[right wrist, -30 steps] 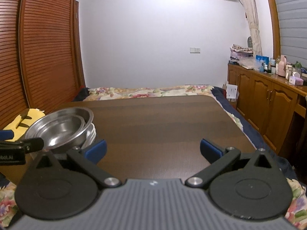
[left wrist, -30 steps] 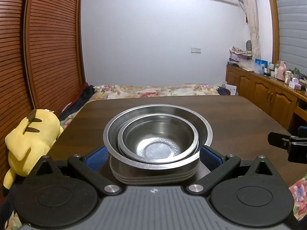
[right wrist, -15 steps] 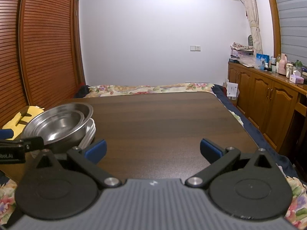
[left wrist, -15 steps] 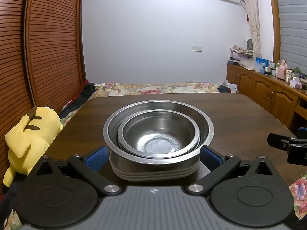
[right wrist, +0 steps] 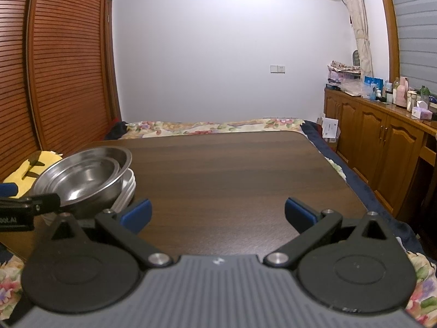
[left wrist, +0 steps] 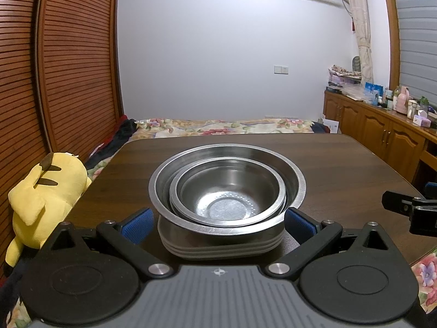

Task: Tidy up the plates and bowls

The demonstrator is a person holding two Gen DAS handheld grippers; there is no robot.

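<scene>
On the table [right wrist: 232,169], both tools gape wide beside nested steel bowls [left wrist: 226,188].

In front of me a small steel bowl [left wrist: 228,191] sits nested inside a larger steel bowl [left wrist: 296,184], both upright. They rest on a short stack of pale plates [left wrist: 221,247], edges lined up evenly. The whole stack stands near the table's [left wrist: 341,164] near edge, toward its left side.
</scene>
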